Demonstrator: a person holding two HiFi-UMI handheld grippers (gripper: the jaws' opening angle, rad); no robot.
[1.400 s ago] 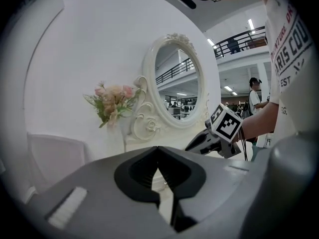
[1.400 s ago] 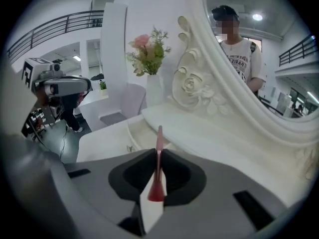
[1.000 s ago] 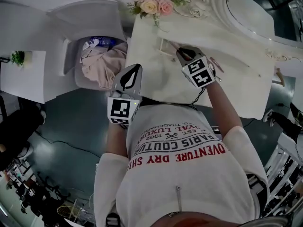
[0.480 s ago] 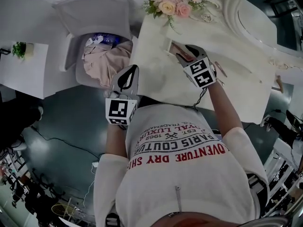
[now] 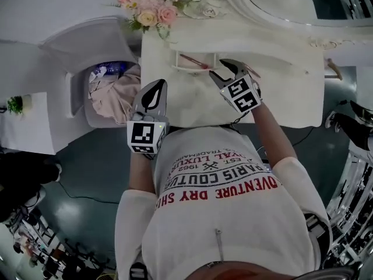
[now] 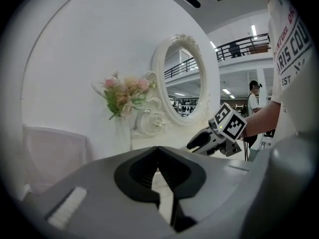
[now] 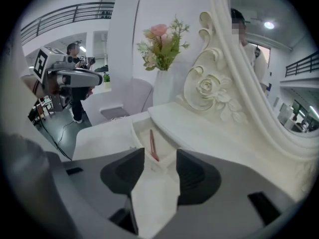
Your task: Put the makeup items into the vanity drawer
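Now the right gripper (image 7: 160, 166) hangs over the vanity top (image 5: 280, 92), tilted down. Its jaws have just been opening and stand wide, with nothing between them. Just ahead of the tips is the open drawer (image 7: 137, 136), and in it lies a thin red makeup stick (image 7: 152, 144), flat on the bottom and running lengthwise.

It looks like a liner or pencil, so probably light, stiff and smooth enough to roll or slip from a loose pinch. I judge the best hold to be across its middle, with the jaws nearly closed before touching. Pressure should stay gentle, since the tip may snap.

Another thin pinkish thing (image 5: 254, 72) seems to lie on the top beside this gripper, but it is too small to name.

The left gripper (image 6: 158, 153) is held off the vanity's front edge, its jaws together and empty.
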